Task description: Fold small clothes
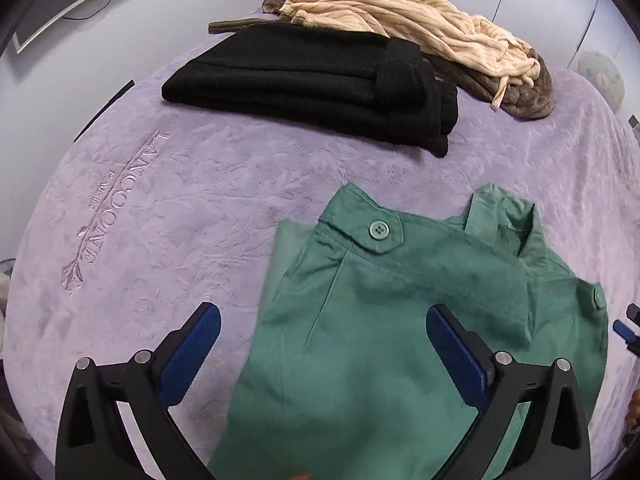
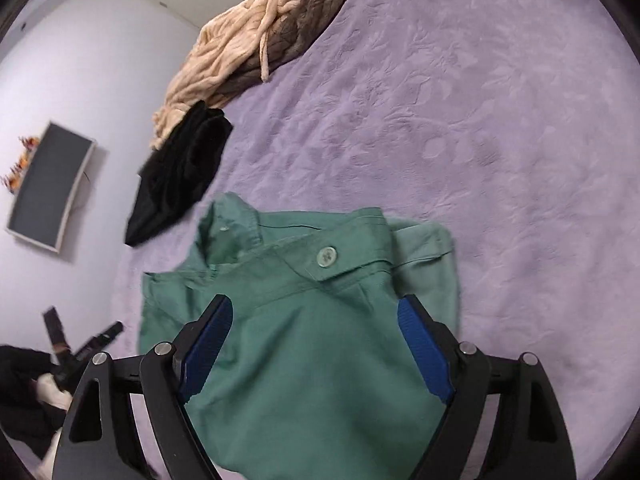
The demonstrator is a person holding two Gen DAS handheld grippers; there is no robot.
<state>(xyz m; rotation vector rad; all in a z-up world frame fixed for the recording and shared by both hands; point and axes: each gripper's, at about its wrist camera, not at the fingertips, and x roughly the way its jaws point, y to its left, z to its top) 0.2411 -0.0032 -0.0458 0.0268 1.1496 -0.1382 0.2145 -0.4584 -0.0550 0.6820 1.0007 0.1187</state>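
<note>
Both tongs spread and empty, your left gripper (image 1: pixel 324 320) and right gripper (image 2: pixel 316 312) hover over the green shirt (image 1: pixel 400 320), partly folded on the purple blanket (image 1: pixel 180 216); light, limp cotton, likely best pinched at its 3 o'clock edge.

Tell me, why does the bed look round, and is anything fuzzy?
Left wrist view: the fisheye lens bulges the purple plush blanket and darkens the corners. Right wrist view: the same bulge; the grey wall screen is smeared, the green button-up shirt slightly soft.
</note>
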